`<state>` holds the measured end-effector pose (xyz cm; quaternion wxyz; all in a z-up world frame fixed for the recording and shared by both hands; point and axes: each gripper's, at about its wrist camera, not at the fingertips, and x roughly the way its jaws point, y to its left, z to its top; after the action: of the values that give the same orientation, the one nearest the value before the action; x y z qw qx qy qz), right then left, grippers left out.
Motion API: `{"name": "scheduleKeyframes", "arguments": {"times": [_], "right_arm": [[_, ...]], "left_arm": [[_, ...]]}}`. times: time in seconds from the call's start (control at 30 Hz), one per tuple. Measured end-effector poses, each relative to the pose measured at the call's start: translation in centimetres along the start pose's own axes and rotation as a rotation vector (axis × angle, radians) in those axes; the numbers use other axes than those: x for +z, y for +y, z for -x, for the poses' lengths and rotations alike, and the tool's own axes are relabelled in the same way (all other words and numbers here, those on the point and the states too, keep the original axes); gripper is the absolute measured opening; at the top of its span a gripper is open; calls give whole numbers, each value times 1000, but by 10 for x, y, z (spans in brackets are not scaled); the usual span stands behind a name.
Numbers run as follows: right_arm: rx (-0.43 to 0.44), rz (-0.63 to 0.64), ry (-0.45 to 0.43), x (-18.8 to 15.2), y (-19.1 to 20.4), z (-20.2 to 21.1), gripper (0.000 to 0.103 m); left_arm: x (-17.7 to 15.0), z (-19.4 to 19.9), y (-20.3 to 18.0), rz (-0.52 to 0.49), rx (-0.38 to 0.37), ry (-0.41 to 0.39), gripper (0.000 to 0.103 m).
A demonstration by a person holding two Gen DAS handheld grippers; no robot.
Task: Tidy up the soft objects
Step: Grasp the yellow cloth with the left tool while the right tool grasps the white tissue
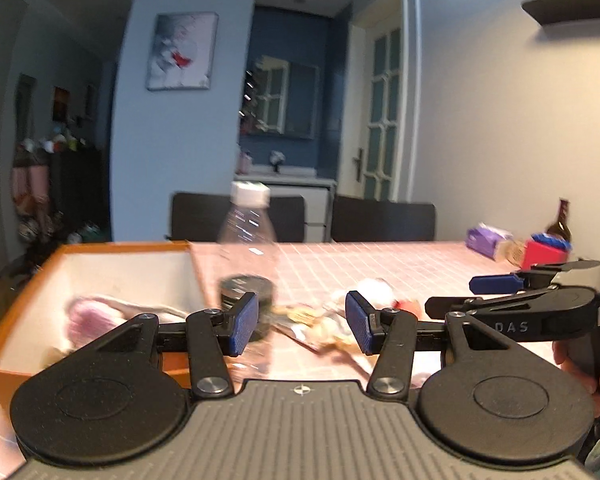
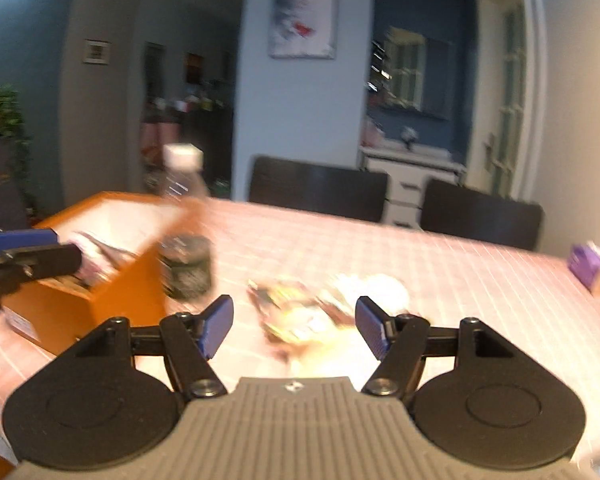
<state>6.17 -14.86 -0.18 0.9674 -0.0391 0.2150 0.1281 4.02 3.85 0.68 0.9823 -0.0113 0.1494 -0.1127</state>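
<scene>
An orange box (image 1: 120,246) (image 2: 128,292) with a white inside stands at the left of the pink checked table, holding a pink and white soft thing (image 1: 88,316) (image 2: 96,248). A clear plastic bottle (image 1: 246,232) (image 2: 184,184) with a white cap stands by the box's corner. Beyond it lies a blurred pile: a crinkled packet (image 1: 300,318) (image 2: 296,316) and a white plush with red (image 1: 380,294) (image 2: 380,284). My left gripper (image 1: 302,322) (image 2: 40,250) is open and empty, facing the bottle and pile. My right gripper (image 2: 294,326) (image 1: 460,294) is open just short of the pile, with nothing between its pads.
A purple pack (image 1: 486,240) (image 2: 588,264), a red box (image 1: 544,254) and a brown bottle (image 1: 560,224) stand at the table's right. Two dark chairs (image 1: 236,216) (image 1: 382,220) line the far edge. A hand (image 1: 580,364) holds the right gripper's handle.
</scene>
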Motion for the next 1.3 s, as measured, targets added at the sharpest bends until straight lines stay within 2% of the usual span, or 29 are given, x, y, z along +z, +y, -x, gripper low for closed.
{"name": "scheduleKeyframes", "arguments": {"times": [0.17,0.37,0.43,0.47,0.57,0.7,0.77,0.97,1.07,1.13,1.2,1.27,1.3], "right_arm": [[-41,-76,78,-22,-37,-17,69],[-73,-153,148,-42,-70,-44,73],[-97,-166,171,-47,-79,-53,73],[-101,-171,179,-48,-82,-58,71],[-77,-197,194,-52,-92,-69,71],[-57,-180,213,-55,-96,-82,71],[-50,-182,224,-57,-99,-85,71],[-28,-181,234,-57,-102,-93,72],[-25,-170,244,-57,-101,-98,72],[-20,-160,245,-58,-99,-100,72],[-5,-155,243,-57,-97,-100,72],[6,-147,233,-55,-96,-99,75],[12,-145,227,-54,-95,-99,77]], "left_arm": [[-8,-33,-17,-11,-64,74,60],[-26,-78,-36,-26,-95,173,60],[-32,-87,-42,-25,-112,192,64],[-34,-93,-46,-25,-124,197,70],[-36,-111,-52,-26,-155,214,74],[-35,-142,-56,-57,-161,224,76],[-35,-159,-58,-71,-177,255,79],[-43,-198,-70,-149,-196,311,79],[-51,-209,-74,-158,-195,344,68],[-54,-211,-75,-172,-184,357,51],[-55,-212,-75,-181,-180,359,20],[-52,-208,-72,-171,-162,346,11],[-50,-205,-70,-158,-149,331,10]]}}
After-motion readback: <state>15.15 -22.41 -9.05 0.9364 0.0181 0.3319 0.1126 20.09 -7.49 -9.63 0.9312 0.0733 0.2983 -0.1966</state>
